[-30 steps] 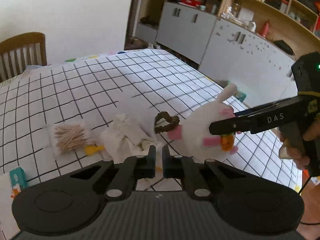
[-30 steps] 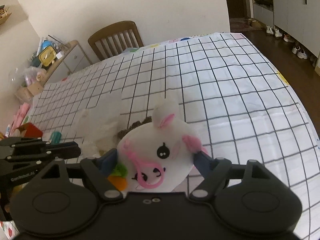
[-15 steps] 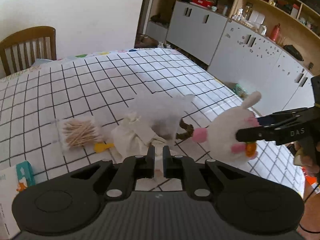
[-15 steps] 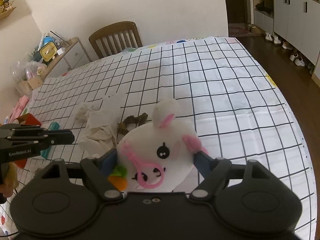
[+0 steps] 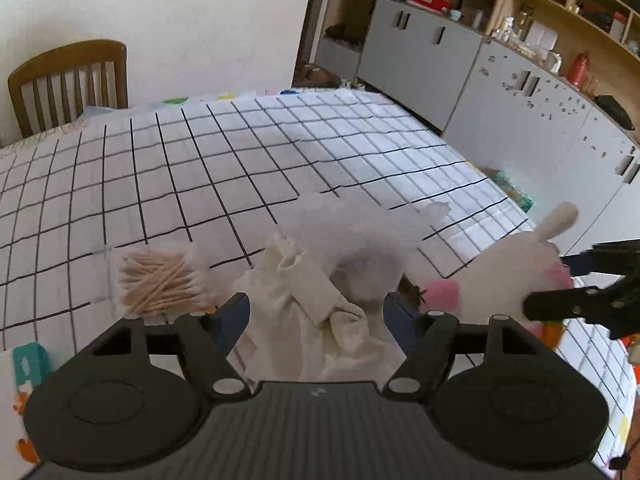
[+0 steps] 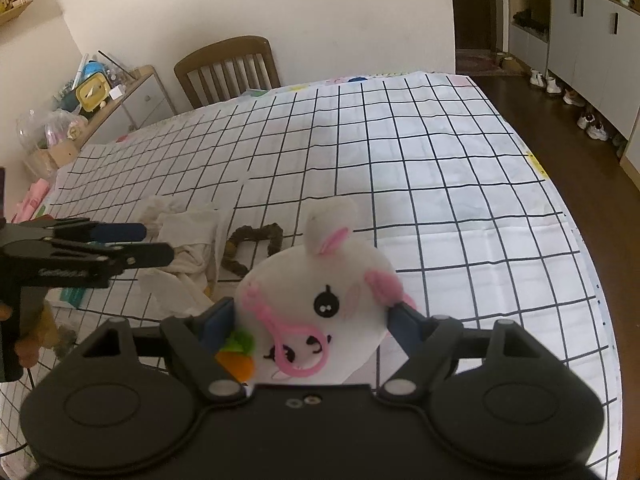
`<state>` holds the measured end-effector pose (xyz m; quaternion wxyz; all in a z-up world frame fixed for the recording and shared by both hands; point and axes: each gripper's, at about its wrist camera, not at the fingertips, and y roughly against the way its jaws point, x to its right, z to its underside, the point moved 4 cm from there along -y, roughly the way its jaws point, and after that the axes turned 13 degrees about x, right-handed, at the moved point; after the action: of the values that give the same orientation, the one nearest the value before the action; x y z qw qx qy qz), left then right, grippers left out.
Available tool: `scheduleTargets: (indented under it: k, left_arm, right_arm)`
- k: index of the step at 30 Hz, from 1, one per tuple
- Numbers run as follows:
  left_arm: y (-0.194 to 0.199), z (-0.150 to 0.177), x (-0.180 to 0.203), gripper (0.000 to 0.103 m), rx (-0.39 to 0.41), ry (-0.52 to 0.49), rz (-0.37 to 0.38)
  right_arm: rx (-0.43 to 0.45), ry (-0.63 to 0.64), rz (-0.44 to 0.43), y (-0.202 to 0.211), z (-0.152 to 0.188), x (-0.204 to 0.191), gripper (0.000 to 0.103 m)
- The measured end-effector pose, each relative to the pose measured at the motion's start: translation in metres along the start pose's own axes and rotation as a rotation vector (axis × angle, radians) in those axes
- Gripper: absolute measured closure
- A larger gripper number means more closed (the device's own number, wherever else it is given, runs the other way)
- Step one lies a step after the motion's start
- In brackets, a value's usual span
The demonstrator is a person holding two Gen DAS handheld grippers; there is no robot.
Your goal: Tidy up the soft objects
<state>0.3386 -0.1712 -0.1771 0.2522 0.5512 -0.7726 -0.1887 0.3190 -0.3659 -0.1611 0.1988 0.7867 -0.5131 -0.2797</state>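
Note:
My right gripper (image 6: pixel 310 314) is shut on a white plush rabbit (image 6: pixel 320 296) with pink ears and an orange carrot, held above the checked tablecloth (image 6: pixel 400 160). The rabbit also shows at the right of the left wrist view (image 5: pixel 504 276). My left gripper (image 5: pixel 316 312) is open, its jaws on either side of a crumpled cream cloth (image 5: pixel 312 300); whether they touch it I cannot tell. A blurred white fluffy piece (image 5: pixel 360 232) sits behind the cloth. The cloth also shows in the right wrist view (image 6: pixel 188 232).
A bag of cotton swabs (image 5: pixel 156 276) lies left of the cloth. A brown heart-shaped ring (image 6: pixel 252 246) lies beside the cloth. A teal-marked box (image 5: pixel 28 360) is at the near left. A wooden chair (image 5: pixel 68 80) stands at the far side. Cabinets (image 5: pixel 520 112) line the right.
My left gripper has opened and closed in on the cream cloth. My right gripper has carried the rabbit up and to the right, away from the pile.

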Motion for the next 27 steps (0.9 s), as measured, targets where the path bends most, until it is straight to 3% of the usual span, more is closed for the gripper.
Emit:
scheduleTargets:
  k: [7,21,24,27]
  left_arm:
    - [-0.022,0.006,-0.005,0.03,-0.038,-0.01,-0.062]
    - [-0.013,0.003,-0.003,0.081,0.004,-0.031,-0.052]
    - [-0.006,0.0,-0.005,0.089,0.025,-0.018,-0.057]
    - [0.002,-0.002,-0.006,0.092,0.041,-0.012,-0.054]
  right_arm:
    - [-0.006,0.007,0.006,-0.004,0.0,0.001,0.023]
    - [-0.004,0.013,0.011,-0.005,0.001,0.001,0.022]
    - [0.0,0.019,0.019,-0.004,0.002,-0.001,0.022]
    - [0.005,0.023,0.025,-0.003,0.002,-0.002,0.023]
